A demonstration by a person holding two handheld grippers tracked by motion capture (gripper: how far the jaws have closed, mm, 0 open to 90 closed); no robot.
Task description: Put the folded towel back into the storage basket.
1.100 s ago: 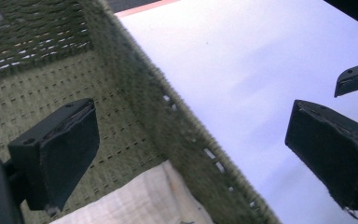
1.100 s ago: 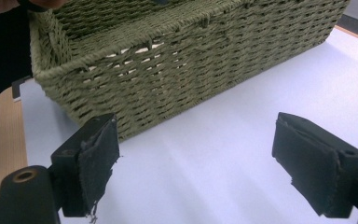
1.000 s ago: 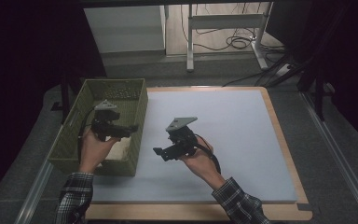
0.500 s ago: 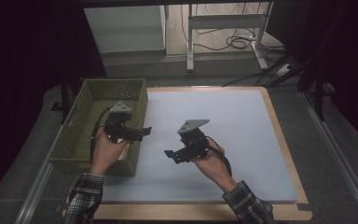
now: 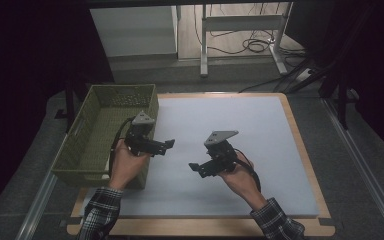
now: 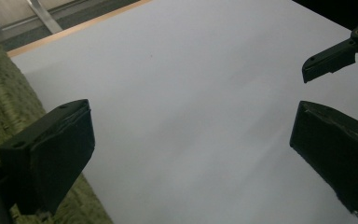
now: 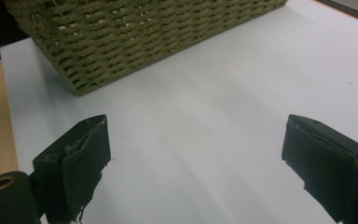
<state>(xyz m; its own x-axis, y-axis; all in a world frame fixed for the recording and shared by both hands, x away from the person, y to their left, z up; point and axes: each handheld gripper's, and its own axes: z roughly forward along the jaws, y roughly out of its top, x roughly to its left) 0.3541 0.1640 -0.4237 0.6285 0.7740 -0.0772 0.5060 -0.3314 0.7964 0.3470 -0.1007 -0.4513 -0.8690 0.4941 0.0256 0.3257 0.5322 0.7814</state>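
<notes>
Facing each other above the mat (image 5: 260, 125), left gripper (image 5: 169, 144) wide, right gripper (image 5: 194, 167) just widened, both empty.

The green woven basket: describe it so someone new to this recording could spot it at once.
Start at the white mat covering the wooden table. The green woven basket sits on the mat's left edge, beside the left gripper. It is the one olive, open-weave rectangular container, with a handle slot in its side.

No text, label, brand, number or sign can be read in any of the views. The surfaces in sight carry no legible marking.
</notes>
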